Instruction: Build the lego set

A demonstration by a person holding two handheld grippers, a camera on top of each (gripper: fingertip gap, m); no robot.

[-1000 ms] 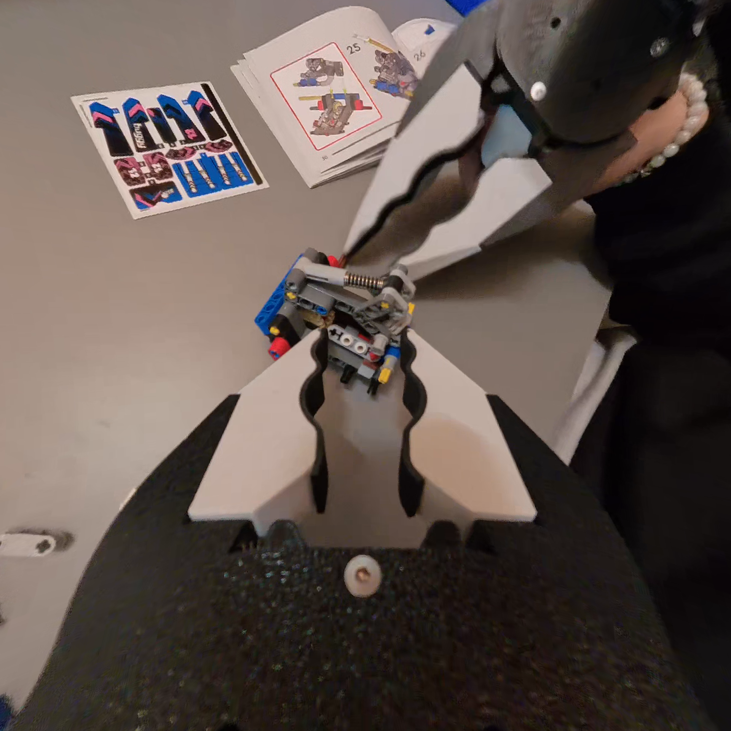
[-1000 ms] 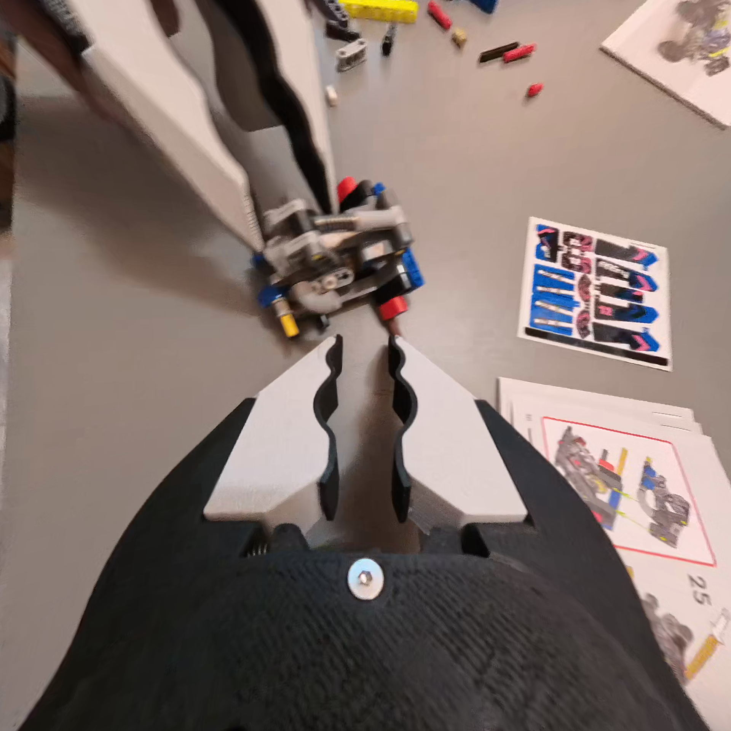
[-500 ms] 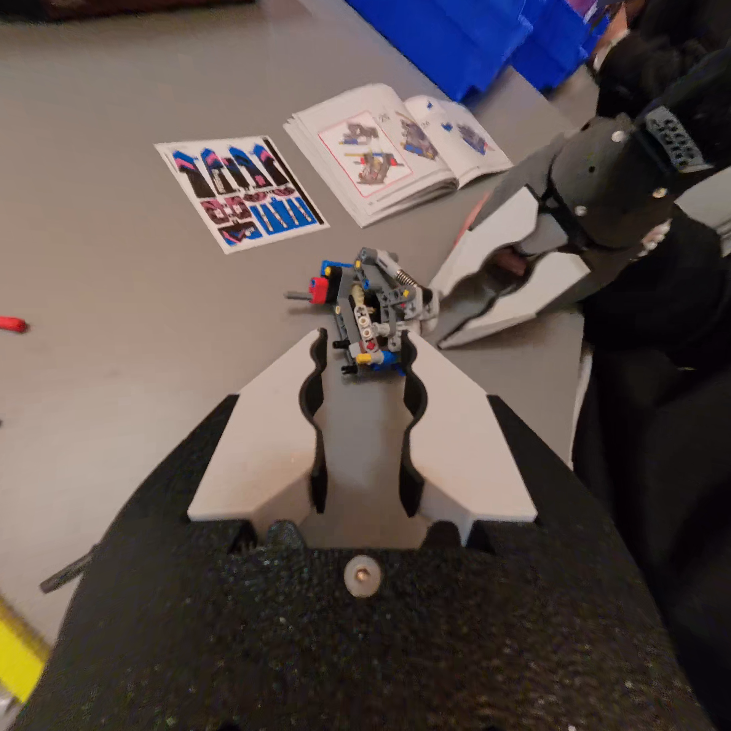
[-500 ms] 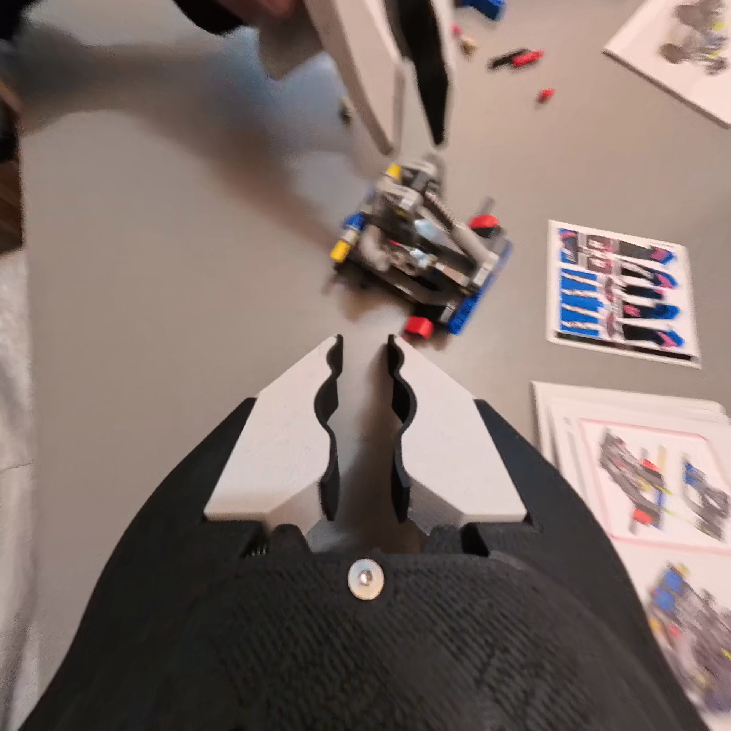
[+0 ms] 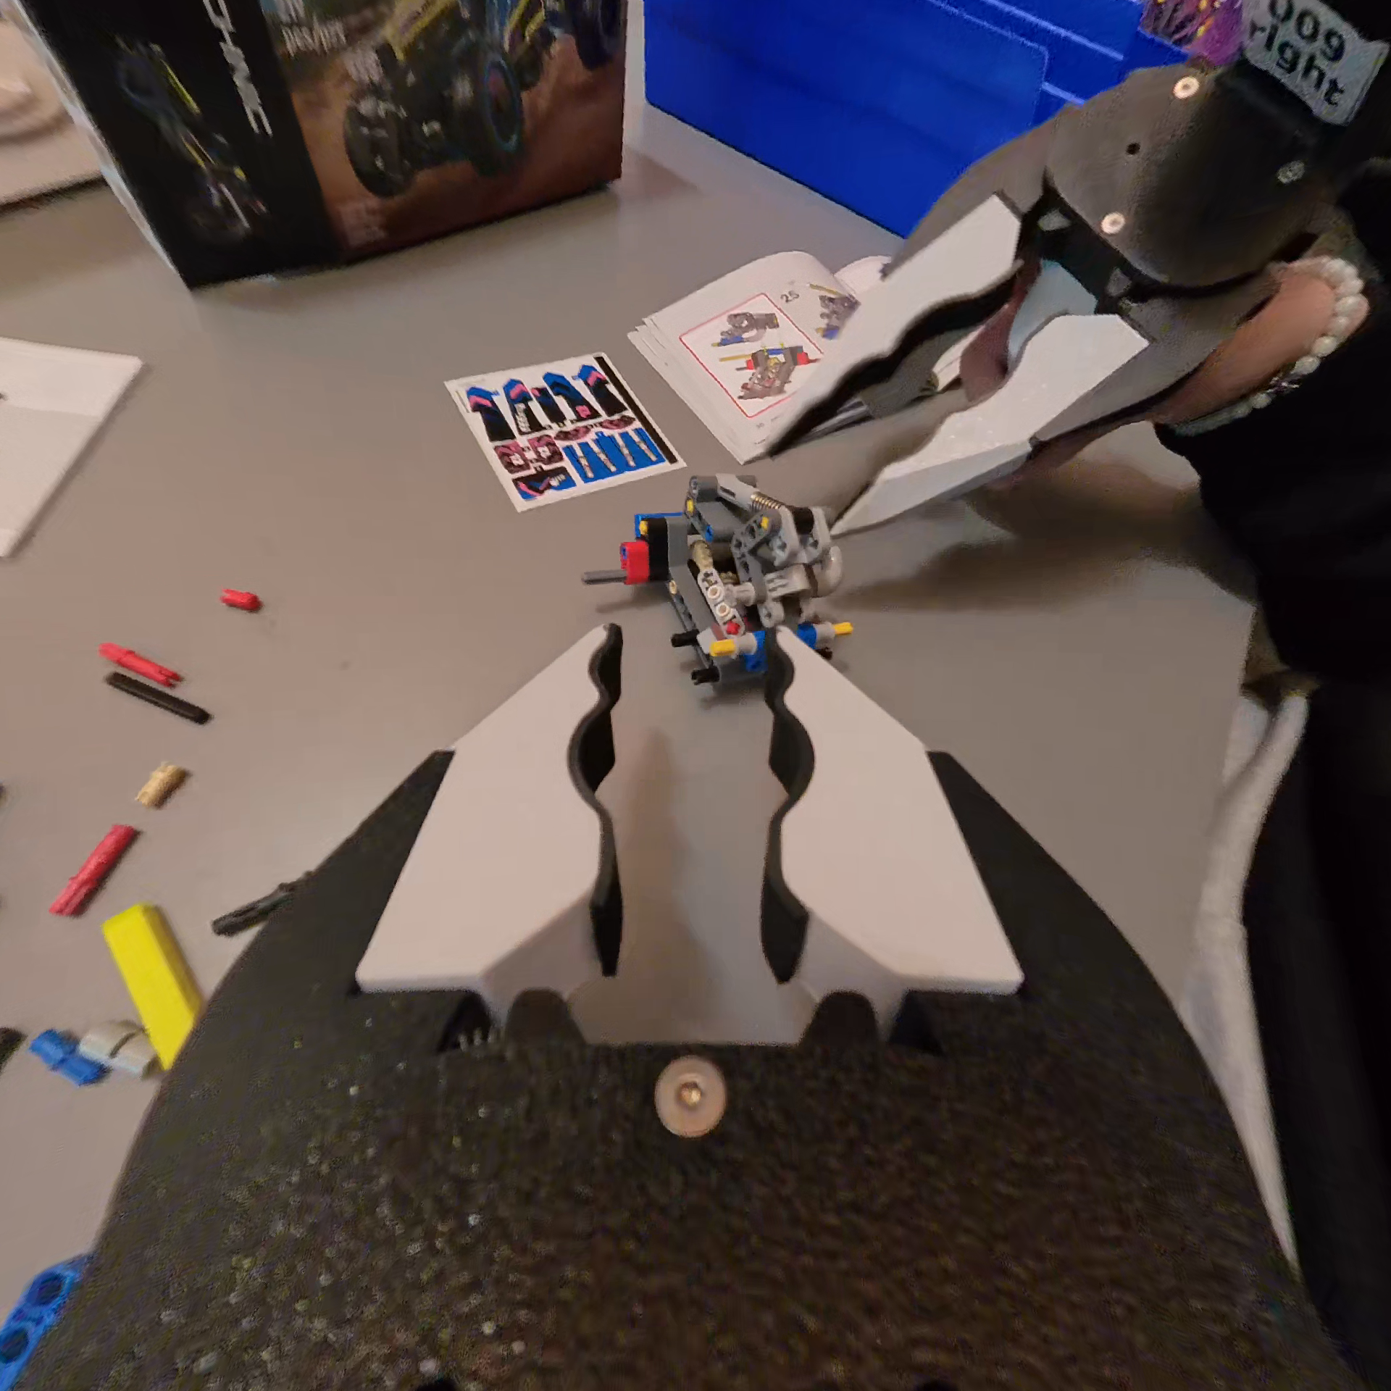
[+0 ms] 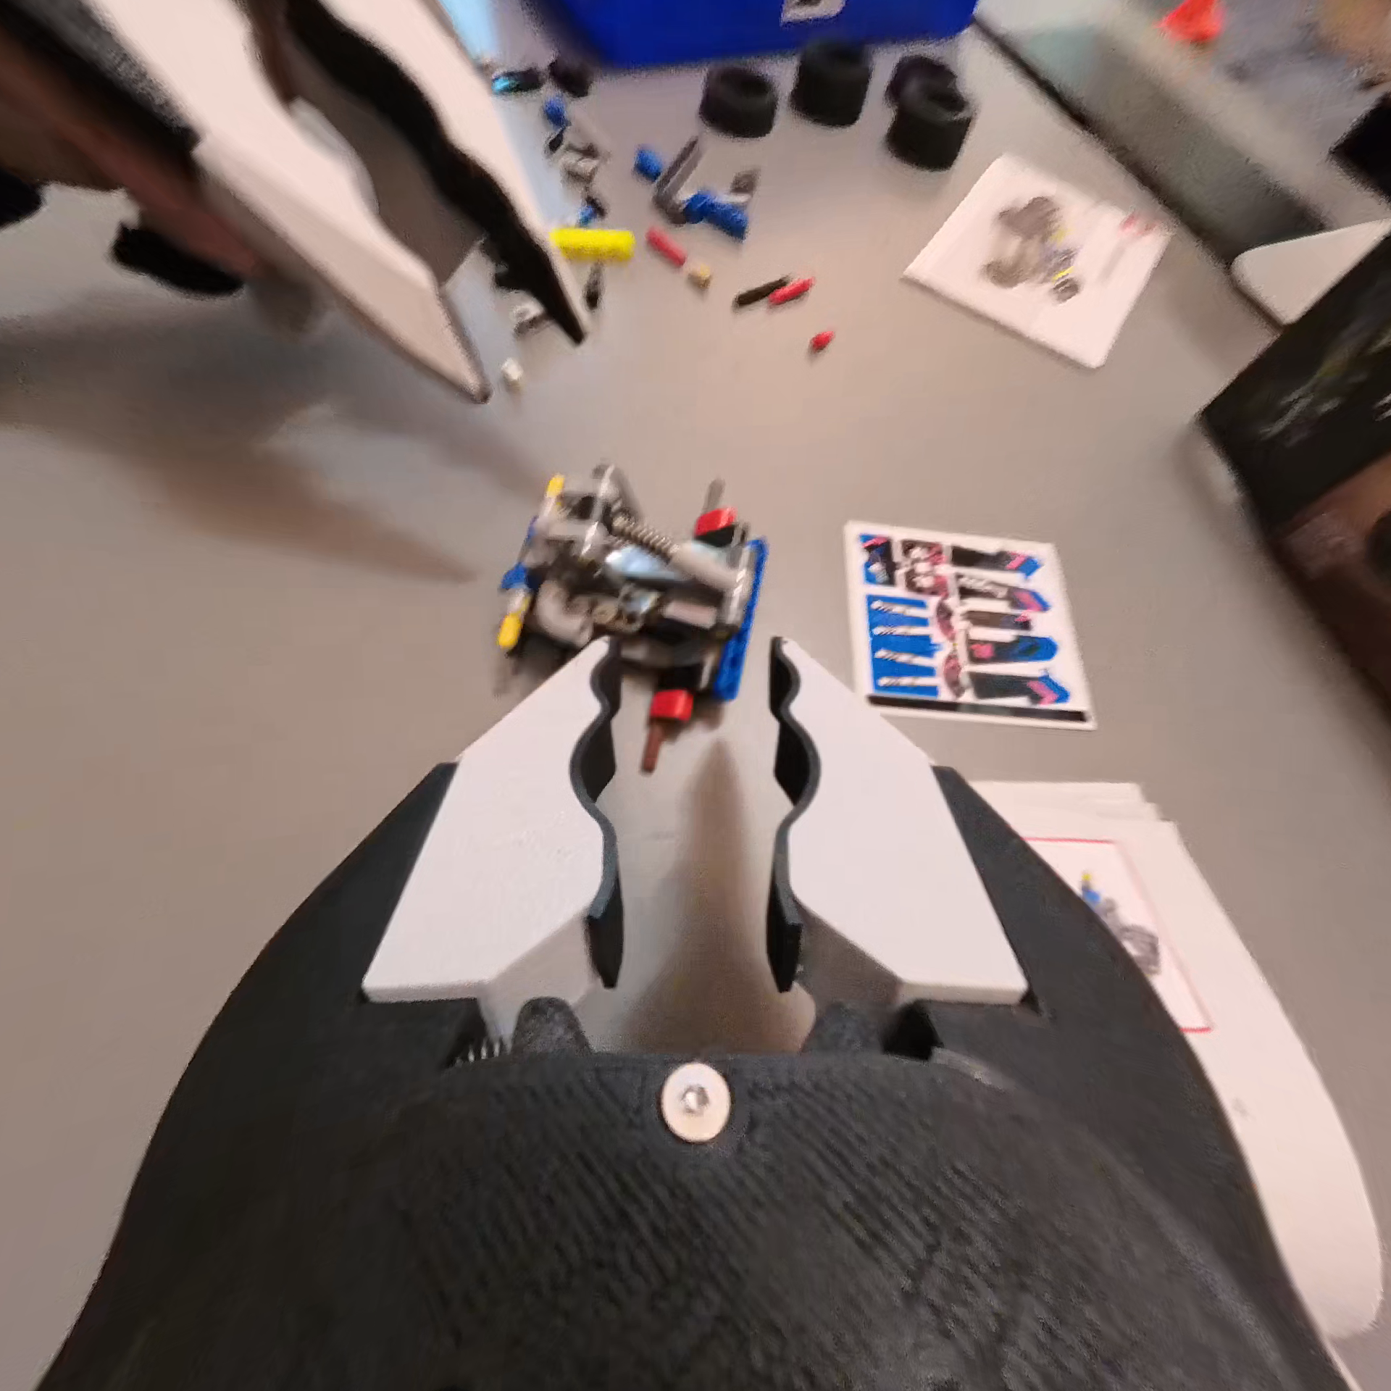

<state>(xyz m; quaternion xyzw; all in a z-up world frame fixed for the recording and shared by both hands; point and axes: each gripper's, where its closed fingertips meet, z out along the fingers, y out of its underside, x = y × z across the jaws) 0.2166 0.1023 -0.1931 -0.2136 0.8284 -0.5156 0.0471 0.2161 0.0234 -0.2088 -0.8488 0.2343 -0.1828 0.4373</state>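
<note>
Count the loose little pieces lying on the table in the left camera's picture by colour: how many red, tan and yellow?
red pieces: 3
tan piece: 1
yellow piece: 1
Total: 5

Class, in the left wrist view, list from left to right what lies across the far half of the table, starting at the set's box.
Lego box → sticker sheet → open instruction booklet → right tongs.
</note>
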